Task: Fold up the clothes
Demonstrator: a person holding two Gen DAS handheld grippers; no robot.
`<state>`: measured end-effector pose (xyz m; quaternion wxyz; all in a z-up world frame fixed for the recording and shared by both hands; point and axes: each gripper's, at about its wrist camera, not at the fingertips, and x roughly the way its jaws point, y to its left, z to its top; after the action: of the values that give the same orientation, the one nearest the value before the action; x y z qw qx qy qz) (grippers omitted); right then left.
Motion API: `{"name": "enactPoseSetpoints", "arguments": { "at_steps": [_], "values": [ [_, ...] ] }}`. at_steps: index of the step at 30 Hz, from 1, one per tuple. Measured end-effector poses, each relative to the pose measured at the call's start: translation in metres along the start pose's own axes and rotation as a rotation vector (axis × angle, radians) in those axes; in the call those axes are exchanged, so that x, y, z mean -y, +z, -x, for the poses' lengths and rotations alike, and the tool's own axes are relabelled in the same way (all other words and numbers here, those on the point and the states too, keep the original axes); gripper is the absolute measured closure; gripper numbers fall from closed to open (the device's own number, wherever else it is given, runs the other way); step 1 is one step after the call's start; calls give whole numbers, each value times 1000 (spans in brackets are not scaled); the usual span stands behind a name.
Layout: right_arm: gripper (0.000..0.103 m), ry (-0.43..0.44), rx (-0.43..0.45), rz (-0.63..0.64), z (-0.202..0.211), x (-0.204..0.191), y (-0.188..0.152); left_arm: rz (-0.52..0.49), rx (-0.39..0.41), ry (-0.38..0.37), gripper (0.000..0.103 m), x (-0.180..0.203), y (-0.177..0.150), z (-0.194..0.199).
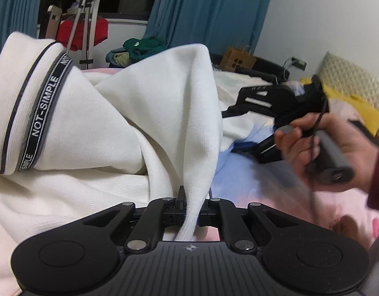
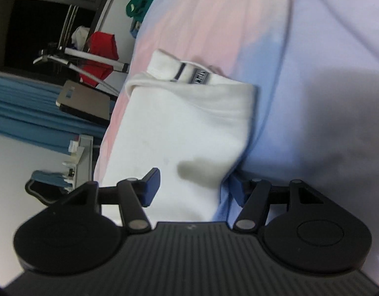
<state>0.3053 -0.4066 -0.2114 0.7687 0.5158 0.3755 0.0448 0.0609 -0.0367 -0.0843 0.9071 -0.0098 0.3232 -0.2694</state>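
A white knit garment (image 1: 140,113) with a dark "NOT-SIMPLE" collar band (image 1: 41,118) lies bunched on the bed, one fold lifted into a peak. My left gripper (image 1: 189,204) is shut on that fold, and the cloth runs down between its pads. In the right wrist view the white garment (image 2: 179,123) lies flat on the pink and blue sheet (image 2: 300,74). My right gripper (image 2: 194,188) stands open low over its near edge, the blue pads (image 2: 152,187) apart and not pressing the cloth. The left wrist view shows the right gripper (image 1: 241,128) in a person's hand (image 1: 325,143).
Green clothes (image 1: 145,46) lie piled at the bed's far side. A red garment (image 1: 83,32) hangs on a rack by the window. A brown paper bag (image 1: 236,60) stands by the wall, blue curtains (image 1: 201,9) hang behind, and a yellow cloth (image 1: 357,106) lies at the right.
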Motion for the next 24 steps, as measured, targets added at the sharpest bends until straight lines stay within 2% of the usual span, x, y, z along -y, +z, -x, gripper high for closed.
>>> {"name": "enactPoseSetpoints", "arguments": {
  "at_steps": [4, 8, 14, 17, 19, 22, 24],
  "values": [
    [40, 55, -9, -5, 10, -7, 6, 72, 53, -24, 97, -7, 4, 14],
    [40, 97, 18, -25, 32, -13, 11, 147, 156, -45, 97, -16, 13, 37],
    [40, 124, 31, 35, 45, -28, 3, 289, 283, -43, 97, -40, 17, 66],
    [40, 254, -14, 15, 49, -36, -13, 315, 290, -31, 97, -47, 15, 72],
    [40, 357, -114, -55, 37, -37, -27, 330, 290, -33, 97, -50, 12, 76],
    [40, 378, -237, -104, 9, -38, -44, 335, 293, -36, 97, -57, 8, 94],
    [40, 356, -253, -152, -9, -32, -52, 338, 297, -37, 97, -59, 6, 102]
  ]
}}
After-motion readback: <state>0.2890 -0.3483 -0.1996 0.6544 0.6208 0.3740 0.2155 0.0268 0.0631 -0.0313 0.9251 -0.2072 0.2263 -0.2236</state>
